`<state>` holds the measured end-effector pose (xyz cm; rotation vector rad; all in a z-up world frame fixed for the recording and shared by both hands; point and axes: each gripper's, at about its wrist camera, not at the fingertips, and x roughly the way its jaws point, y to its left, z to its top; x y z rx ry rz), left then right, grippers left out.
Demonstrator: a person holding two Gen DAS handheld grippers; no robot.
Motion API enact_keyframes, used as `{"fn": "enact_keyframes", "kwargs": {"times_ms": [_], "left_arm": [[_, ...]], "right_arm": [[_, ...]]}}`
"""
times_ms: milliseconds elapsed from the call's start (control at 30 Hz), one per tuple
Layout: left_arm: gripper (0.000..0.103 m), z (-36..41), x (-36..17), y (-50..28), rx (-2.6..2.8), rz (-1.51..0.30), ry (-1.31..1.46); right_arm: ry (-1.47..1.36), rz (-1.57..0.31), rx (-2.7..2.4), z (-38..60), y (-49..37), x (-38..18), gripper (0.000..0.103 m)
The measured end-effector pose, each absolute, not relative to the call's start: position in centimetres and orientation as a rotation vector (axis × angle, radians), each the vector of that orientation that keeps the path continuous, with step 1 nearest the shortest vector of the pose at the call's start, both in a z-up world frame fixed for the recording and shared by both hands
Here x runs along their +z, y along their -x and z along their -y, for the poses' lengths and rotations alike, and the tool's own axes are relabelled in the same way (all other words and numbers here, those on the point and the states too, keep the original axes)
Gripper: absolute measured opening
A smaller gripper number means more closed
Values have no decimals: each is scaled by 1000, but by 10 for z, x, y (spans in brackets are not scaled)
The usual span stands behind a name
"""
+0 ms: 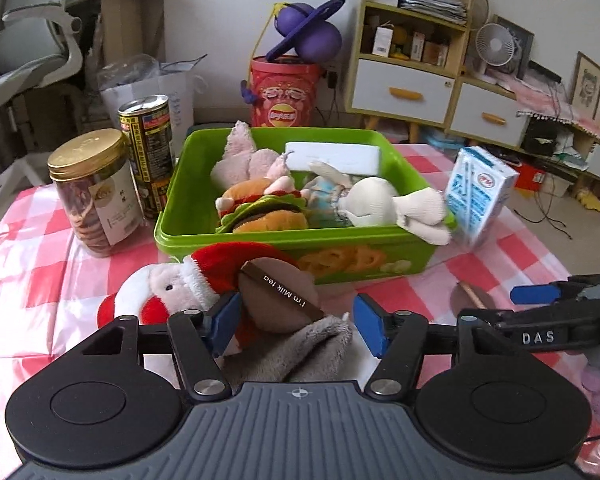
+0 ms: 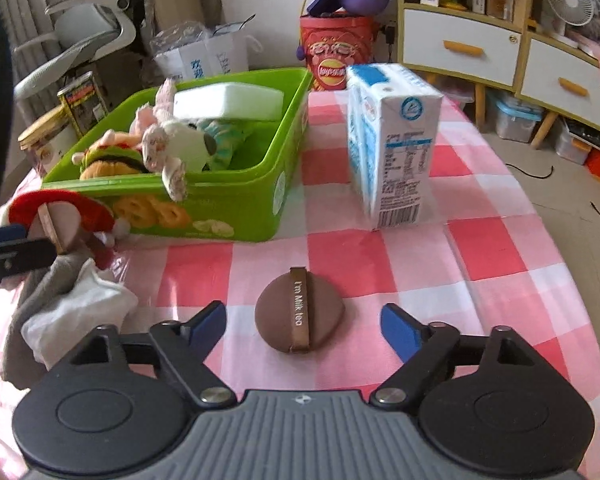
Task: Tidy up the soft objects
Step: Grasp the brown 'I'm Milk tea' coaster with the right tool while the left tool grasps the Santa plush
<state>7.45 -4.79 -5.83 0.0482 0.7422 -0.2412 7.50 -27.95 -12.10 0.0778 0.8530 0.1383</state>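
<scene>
A green bin [image 1: 364,258] [image 2: 236,200] holds a burger plush [image 1: 266,210], a white bunny plush [image 1: 374,200], a pink plush and a white block. A brown "I'm Milk tea" puff [image 1: 278,296] stands on edge between the open fingers of my left gripper [image 1: 296,322], resting on a grey sock [image 1: 300,356] beside a Santa-hat plush [image 1: 172,290]. My right gripper [image 2: 304,330] is open around a second brown puff [image 2: 300,314] lying flat on the checked cloth, fingers apart from it. The left gripper's fingertip shows in the right wrist view [image 2: 8,236].
A milk carton [image 1: 480,196] [image 2: 392,144] stands right of the bin. A cookie jar [image 1: 92,192] and a black-yellow can [image 1: 150,152] stand left of it. A white sock [image 2: 80,312] lies by the grey one. Shelves, a red bucket and a chair stand beyond the table.
</scene>
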Motion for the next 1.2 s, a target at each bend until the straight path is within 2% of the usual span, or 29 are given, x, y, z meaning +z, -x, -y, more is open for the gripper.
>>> {"fn": "enact_keyframes", "kwargs": {"times_ms": [600, 767, 833, 1200], "left_arm": [[59, 53, -72, -81, -196, -756, -76], [49, 53, -71, -82, -169, -758, -77], [46, 53, -71, -83, -164, -760, -83], [41, 36, -65, -82, -167, -791, 18]], "right_arm": [[-45, -862, 140, 274, -79, -130, 57], [7, -847, 120, 268, -80, -131, 45], [16, -841, 129, 266, -81, -130, 34], [-46, -867, 143, 270, -80, -124, 32]]}}
